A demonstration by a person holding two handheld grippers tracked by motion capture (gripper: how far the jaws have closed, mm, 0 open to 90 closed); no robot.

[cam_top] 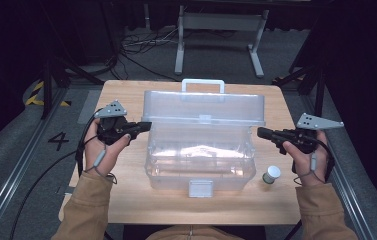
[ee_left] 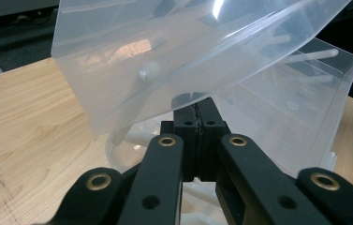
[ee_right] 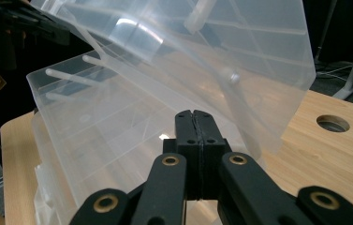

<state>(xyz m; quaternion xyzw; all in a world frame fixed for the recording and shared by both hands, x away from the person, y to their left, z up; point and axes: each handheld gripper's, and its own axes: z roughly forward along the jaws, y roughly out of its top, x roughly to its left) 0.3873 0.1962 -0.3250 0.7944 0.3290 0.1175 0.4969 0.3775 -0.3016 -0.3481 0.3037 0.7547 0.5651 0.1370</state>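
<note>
Box [cam_top: 199, 165], clear plastic, sits mid-table [cam_top: 126, 200]; lid [cam_top: 203, 107] half raised, handle [cam_top: 203, 83] at far edge. Left gripper [cam_top: 146, 126] at lid's left end, right gripper [cam_top: 261, 132] at right end; each with jaws pressed together, clamping nothing. Small jar [cam_top: 271, 174] near box's right corner. Step, likely: swinging lid. Next move calls for even push from both ends.

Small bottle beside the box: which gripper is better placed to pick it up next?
Probably the right gripper: the bottle stands near it, on its side of the box, while the left gripper is on the far side. The right jaws, now shut, must open first.
</note>
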